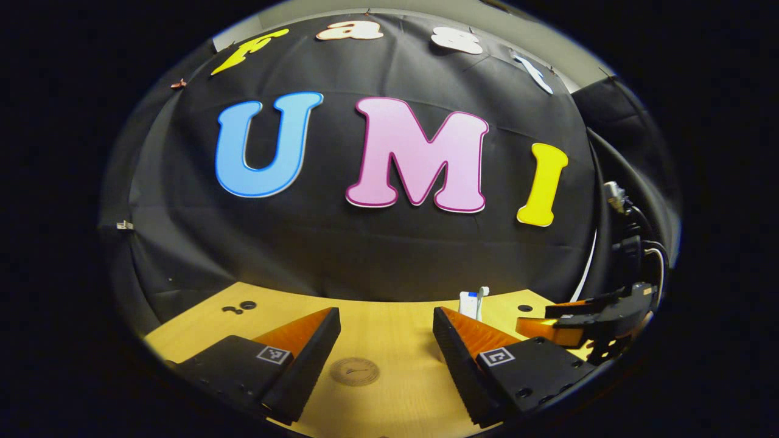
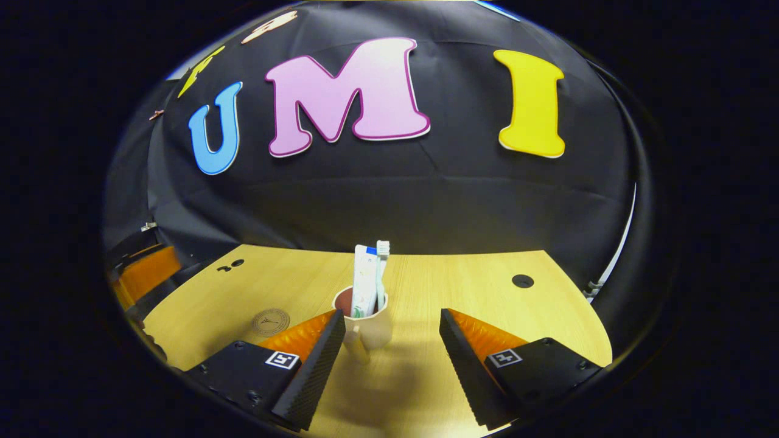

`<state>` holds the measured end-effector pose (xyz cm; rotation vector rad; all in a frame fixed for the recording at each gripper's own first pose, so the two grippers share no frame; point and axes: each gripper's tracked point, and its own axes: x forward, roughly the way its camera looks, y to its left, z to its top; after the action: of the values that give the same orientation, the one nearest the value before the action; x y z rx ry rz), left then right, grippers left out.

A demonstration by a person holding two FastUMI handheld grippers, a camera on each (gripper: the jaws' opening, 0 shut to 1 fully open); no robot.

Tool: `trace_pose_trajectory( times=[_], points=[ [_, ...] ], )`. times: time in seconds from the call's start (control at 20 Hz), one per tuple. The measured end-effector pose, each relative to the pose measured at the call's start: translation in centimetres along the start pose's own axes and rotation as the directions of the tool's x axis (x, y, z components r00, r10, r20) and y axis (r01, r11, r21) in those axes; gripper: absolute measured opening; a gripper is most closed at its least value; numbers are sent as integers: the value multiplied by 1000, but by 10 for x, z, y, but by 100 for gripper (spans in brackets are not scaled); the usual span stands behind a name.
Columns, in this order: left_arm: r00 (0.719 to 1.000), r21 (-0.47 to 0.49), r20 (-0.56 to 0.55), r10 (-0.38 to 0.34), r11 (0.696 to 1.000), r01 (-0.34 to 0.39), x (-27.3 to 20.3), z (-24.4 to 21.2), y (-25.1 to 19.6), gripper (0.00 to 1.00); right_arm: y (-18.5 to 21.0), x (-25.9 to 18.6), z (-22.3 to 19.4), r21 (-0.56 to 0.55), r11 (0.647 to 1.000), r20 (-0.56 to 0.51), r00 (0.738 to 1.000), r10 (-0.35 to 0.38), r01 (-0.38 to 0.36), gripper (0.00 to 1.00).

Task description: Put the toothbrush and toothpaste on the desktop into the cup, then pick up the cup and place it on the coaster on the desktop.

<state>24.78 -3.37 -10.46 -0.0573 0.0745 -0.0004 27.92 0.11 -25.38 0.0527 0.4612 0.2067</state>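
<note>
- Cup [image 2: 370, 325] stands on the desktop [image 2: 462, 286], toothbrush [image 2: 383, 267] and toothpaste [image 2: 364, 280] upright inside; tube print too small to read.
- Right gripper [image 2: 389, 340] spread wide, cup between fingers, left finger just beside its handle, nothing gripped.
- Left gripper [image 1: 384, 340] agape, empty, above coaster [image 1: 354, 371]; coaster emblem illegible.
- Bare wood around the coaster.

We see a cream cup [image 2: 369, 328] upright on the bench [image 2: 462, 286], holding a white toothpaste tube [image 2: 364, 281] and toothbrush [image 2: 381, 274] standing upright, while the round brown coaster [image 2: 271, 322] lies bare, well to its left.
</note>
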Motion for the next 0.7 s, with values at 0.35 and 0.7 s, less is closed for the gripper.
trace_pose_trajectory(
  times=[0.35,0.7],
  points=[
    [998,-1,-34,58,998,-58,-97,23,37,97,19,16,-32,30,999,-162,987,-14,20,92],
    [993,4,-75,96,995,-96,-160,15,56,97,32,50,-74,34,999,-446,895,9,7,98]
  ],
)
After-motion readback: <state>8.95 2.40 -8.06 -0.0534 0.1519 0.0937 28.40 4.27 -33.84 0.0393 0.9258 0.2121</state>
